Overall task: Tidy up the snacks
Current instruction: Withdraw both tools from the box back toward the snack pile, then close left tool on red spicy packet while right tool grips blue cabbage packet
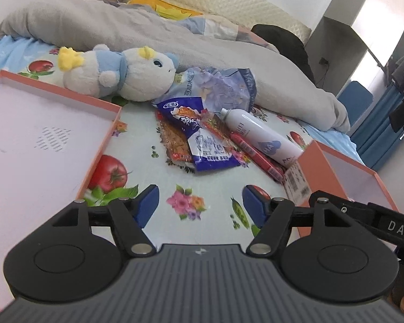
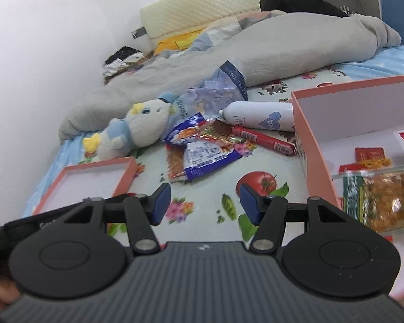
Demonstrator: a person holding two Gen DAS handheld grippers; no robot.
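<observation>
White bottle (image 1: 261, 134), heart mark "HA"; right gripper (image 2: 205, 204), arm lettered "DAS"; left gripper (image 1: 200, 204); both released, empty. Blue snack packet (image 1: 204, 140), plush toy (image 1: 121, 72) beyond.

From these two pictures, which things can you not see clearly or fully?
- Red sausage stick: in the left wrist view its near end is hidden behind the orange box.
- Orange box contents: the left wrist view shows only the wall; the right wrist view shows packets, blurred and cut by the right edge.
- Clear red-printed packet: mostly covered by the blue snack bag.
- Bag print: too small to read.
</observation>
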